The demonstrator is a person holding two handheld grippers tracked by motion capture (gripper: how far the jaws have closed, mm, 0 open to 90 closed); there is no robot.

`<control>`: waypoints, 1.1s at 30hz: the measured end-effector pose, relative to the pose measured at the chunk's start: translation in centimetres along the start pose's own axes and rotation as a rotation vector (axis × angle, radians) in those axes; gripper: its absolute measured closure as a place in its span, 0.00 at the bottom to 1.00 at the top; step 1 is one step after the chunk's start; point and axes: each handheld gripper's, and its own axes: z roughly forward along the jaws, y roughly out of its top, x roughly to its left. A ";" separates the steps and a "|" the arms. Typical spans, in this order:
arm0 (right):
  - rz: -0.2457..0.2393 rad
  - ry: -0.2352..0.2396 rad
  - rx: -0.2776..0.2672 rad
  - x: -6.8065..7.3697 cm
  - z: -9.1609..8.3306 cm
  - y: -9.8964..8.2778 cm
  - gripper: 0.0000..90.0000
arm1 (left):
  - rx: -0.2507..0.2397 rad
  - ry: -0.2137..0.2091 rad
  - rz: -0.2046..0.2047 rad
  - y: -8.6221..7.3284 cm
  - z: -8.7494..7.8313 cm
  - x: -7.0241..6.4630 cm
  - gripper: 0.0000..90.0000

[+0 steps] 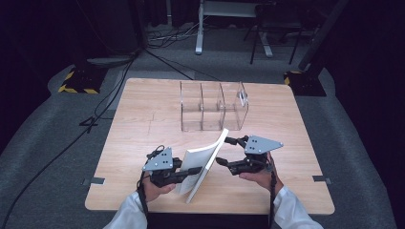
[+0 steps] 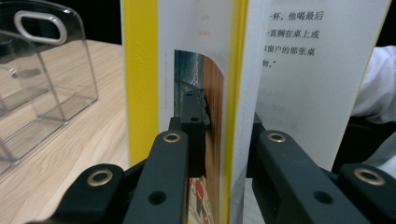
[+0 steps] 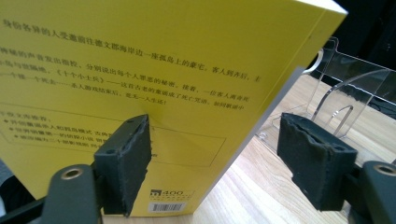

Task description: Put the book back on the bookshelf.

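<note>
Near the front edge of the tabletop [image 1: 143,119], the left gripper [image 1: 191,171] clamps the tilted book [image 1: 203,164] alone while the right gripper [image 1: 228,151] gapes beside it, so the book could sag and slip.

A light wooden table [image 1: 143,114] carries a clear acrylic organizer [image 1: 212,106] with three compartments, standing beyond the fingers [image 1: 230,140]. A yellow book [image 1: 204,162] rests its lower edge on the wood between both grippers' fingers.

One book [image 1: 204,164]; one clear organizer [image 1: 213,106]; two tongs, left [image 1: 195,170], right [image 1: 224,151].
</note>
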 end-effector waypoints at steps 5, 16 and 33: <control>-0.019 0.018 0.011 0.2 0.3 0.3 0.25 | -0.002 -0.010 -0.002 -0.1 -1.0 0.2 0.89; -0.031 0.133 0.025 1.2 5.1 1.7 0.25 | 0.013 0.034 -0.057 -2.1 -5.1 0.7 0.89; -0.093 0.246 0.093 0.9 5.4 -0.1 0.56 | 0.052 0.096 -0.111 -3.3 -7.6 0.7 0.58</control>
